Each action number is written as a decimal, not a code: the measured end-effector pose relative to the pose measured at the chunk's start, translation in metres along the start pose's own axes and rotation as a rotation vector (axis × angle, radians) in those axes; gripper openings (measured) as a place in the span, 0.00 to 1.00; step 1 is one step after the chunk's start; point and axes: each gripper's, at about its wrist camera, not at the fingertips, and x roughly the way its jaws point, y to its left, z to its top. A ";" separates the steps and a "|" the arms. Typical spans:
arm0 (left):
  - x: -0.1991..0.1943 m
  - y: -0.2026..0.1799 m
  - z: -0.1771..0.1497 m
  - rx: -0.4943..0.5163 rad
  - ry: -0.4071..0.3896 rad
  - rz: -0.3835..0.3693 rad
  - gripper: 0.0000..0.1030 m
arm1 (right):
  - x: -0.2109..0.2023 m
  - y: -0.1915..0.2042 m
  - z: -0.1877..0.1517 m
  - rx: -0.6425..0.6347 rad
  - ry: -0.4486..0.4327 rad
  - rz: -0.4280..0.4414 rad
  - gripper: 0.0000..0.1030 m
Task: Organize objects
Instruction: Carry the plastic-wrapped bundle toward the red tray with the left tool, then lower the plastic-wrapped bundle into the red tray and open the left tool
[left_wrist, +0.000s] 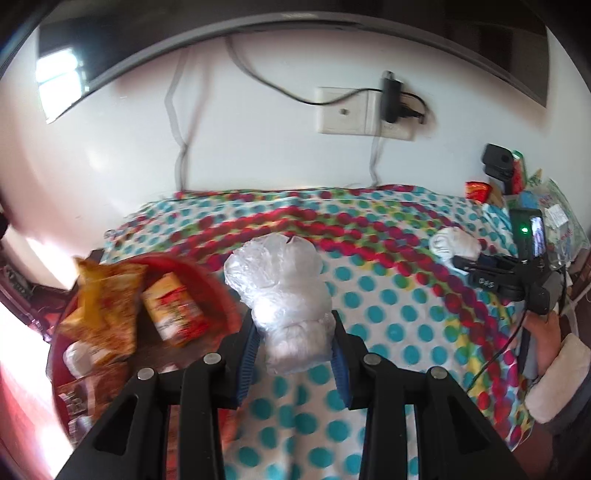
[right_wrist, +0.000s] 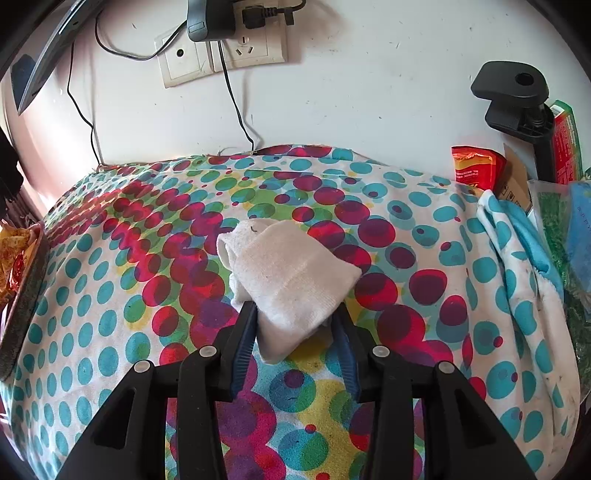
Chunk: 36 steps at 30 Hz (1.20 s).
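My left gripper (left_wrist: 293, 328) is shut on a clear plastic bag (left_wrist: 277, 280) with white contents, held above the polka-dot cloth (left_wrist: 388, 306), just right of a red tray (left_wrist: 218, 291) with snack packets (left_wrist: 107, 306). My right gripper (right_wrist: 295, 325) is shut on a folded white sock (right_wrist: 284, 277), which lies on or just above the cloth (right_wrist: 110, 295). The right gripper (left_wrist: 476, 264) and the sock (left_wrist: 452, 242) also show at the right of the left wrist view.
A wall with sockets (right_wrist: 225, 51) and cables stands behind the table. Snack packets (right_wrist: 472, 166), a black clamp stand (right_wrist: 517, 103) and bags (right_wrist: 565, 229) crowd the right edge. The tray's edge (right_wrist: 22, 295) shows at far left.
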 end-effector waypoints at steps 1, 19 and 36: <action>-0.003 0.007 -0.001 -0.006 -0.001 0.012 0.35 | 0.000 -0.001 0.000 0.004 0.001 0.002 0.41; -0.031 0.187 -0.017 -0.250 0.056 0.211 0.35 | 0.000 -0.001 0.001 -0.005 0.002 -0.014 0.43; 0.077 0.135 -0.004 -0.125 0.187 0.095 0.35 | 0.001 0.000 0.002 -0.004 0.002 -0.015 0.44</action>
